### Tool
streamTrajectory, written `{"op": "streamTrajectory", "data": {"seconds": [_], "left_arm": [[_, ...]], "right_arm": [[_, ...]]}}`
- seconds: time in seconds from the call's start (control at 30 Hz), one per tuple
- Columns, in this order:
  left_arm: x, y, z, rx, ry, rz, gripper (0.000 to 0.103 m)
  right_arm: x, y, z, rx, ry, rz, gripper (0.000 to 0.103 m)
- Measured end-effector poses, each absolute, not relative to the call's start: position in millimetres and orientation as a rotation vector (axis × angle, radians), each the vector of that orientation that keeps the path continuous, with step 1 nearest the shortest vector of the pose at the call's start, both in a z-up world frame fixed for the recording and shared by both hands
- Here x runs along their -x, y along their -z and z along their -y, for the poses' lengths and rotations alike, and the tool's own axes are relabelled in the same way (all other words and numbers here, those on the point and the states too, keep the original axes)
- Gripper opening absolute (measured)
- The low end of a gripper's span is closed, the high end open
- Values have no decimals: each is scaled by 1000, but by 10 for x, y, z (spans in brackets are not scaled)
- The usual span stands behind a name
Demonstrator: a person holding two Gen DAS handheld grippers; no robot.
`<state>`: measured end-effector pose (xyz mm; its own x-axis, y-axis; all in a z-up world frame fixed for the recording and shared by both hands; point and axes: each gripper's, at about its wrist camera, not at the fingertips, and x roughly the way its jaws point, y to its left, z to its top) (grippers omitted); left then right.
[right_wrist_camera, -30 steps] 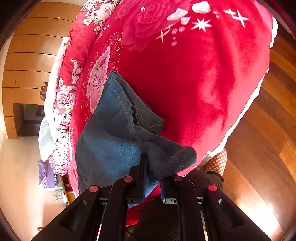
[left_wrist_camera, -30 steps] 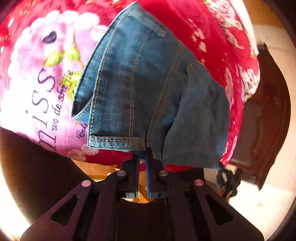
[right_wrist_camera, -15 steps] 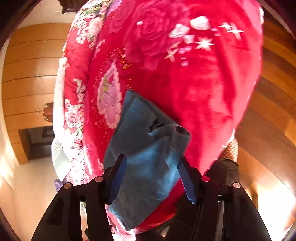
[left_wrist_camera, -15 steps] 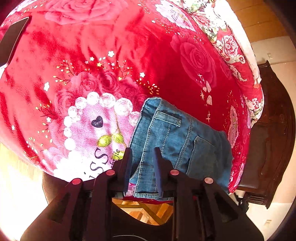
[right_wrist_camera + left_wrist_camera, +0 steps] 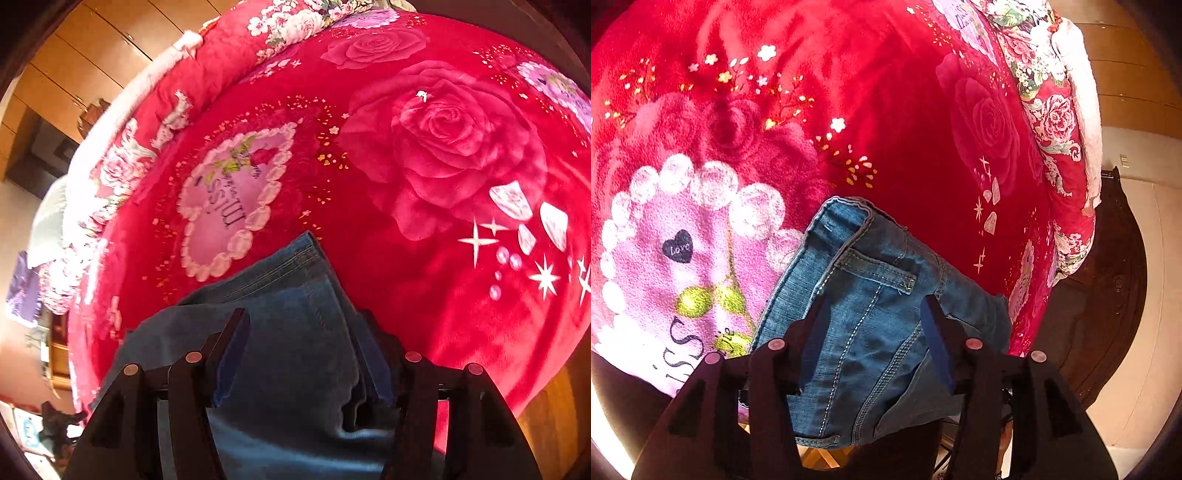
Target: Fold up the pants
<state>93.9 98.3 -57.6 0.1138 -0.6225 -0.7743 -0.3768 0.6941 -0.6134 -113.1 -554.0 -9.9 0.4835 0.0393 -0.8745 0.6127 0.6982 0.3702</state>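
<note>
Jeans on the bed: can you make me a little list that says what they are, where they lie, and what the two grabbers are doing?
thing: folded blue jeans
where: on the red rose blanket, near its edge
part showing: waistband and belt loop, in the left wrist view
left gripper: jaws open, over the jeans, gripping nothing
right gripper: jaws open, over the jeans, gripping nothing
nearby: dark wooden furniture beside the bed

Your left wrist camera looks forward and down past the left gripper [image 5: 873,310], close over the folded jeans [image 5: 871,317] at the near edge of the red rose blanket [image 5: 886,110]. Your right wrist camera sits equally near, looking past the right gripper [image 5: 303,325]. The 2 views share the jeans [image 5: 288,325] and the blanket [image 5: 443,166].
</note>
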Motion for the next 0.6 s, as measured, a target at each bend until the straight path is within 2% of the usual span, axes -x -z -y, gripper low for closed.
{"op": "streamTrajectory", "data": {"seconds": [0.03, 0.07, 0.1, 0.17, 0.2, 0.27, 0.33, 0.4, 0.47, 0.57, 0.6], "left_arm": [[-931, 607, -962, 878, 218, -1511, 51], [-935, 619, -917, 876, 235, -1519, 50], [-954, 603, -837, 850, 251, -1524, 48], [-1020, 490, -675, 755, 253, -1498, 39], [-1065, 432, -599, 713, 252, -1478, 30], [-1179, 405, -459, 619, 224, -1458, 28], [-1278, 504, -342, 524, 187, -1476, 27], [-1328, 636, -318, 504, 165, -1516, 25], [-1321, 613, -418, 571, 171, -1517, 25], [-1233, 416, -677, 659, 208, -1480, 25], [-1174, 335, -765, 665, 217, -1472, 25]], "right_arm": [[1086, 150, 5528, -727, 385, -1035, 48], [1074, 170, 5502, -688, 385, -1054, 19], [1019, 145, 5459, -637, 374, -1071, 8], [927, -48, 5375, -518, 366, -1050, 4], [926, -207, 5382, -502, 365, -994, 3], [926, -406, 5497, -556, 380, -897, 3], [790, -310, 5628, -602, 404, -935, 4], [661, -33, 5689, -624, 426, -1061, 5], [691, 118, 5713, -656, 456, -1109, 13], [943, -5, 5751, -752, 445, -986, 17], [1061, -67, 5772, -792, 434, -956, 25]]}}
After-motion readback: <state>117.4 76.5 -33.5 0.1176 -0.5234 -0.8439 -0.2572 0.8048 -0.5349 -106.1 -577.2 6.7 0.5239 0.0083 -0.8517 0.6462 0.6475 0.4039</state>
